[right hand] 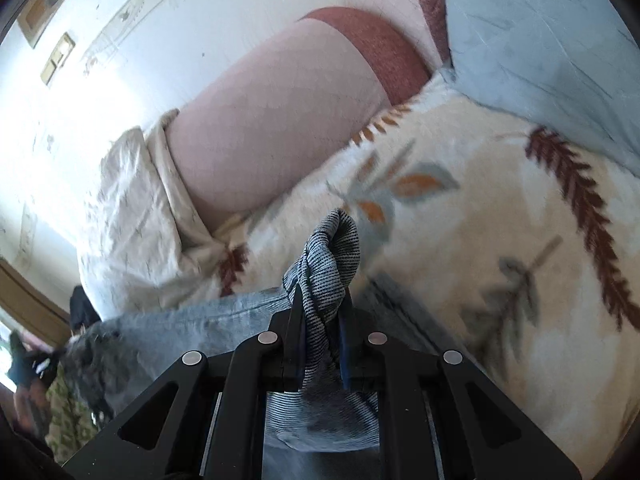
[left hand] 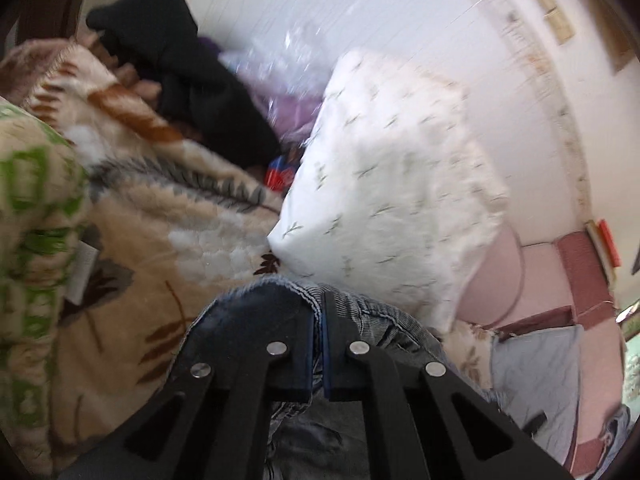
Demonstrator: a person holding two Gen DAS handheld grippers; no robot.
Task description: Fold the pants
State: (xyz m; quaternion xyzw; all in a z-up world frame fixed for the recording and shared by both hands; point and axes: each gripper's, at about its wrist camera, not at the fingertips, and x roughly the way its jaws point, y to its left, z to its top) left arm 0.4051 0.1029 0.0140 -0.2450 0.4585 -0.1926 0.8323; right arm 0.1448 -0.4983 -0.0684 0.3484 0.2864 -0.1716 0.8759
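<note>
1. Right now your left hand-held gripper (left hand: 318, 316) is clenched on a hem of the pants (left hand: 360, 312); its two fingers sit nearly together at the lower centre of the left wrist view, with a thin strip of blue-grey denim pinched between them.
2. Your right hand-held gripper (right hand: 320, 300) is grasping the pants (right hand: 328, 256) too: a bunched, ribbed-looking fold of the fabric stands up between its fingers at the lower centre of the right wrist view.
3. From that fold, the rest of the denim trails away to the lower left of the right wrist view, lying on the leaf-patterned blanket (right hand: 480, 208) that covers the bed.
4. A white pillow (left hand: 384, 184) leans just beyond the pinched hem in the middle of the left wrist view, touching the blanket (left hand: 160, 216).
5. A black garment (left hand: 192, 80) lies in a heap at the upper left of that view, on the blanket.
6. A pink cushion (right hand: 272, 120) fills the upper centre of the right wrist view, beside a pale blue pillow (right hand: 540, 48) at the upper right.
</note>
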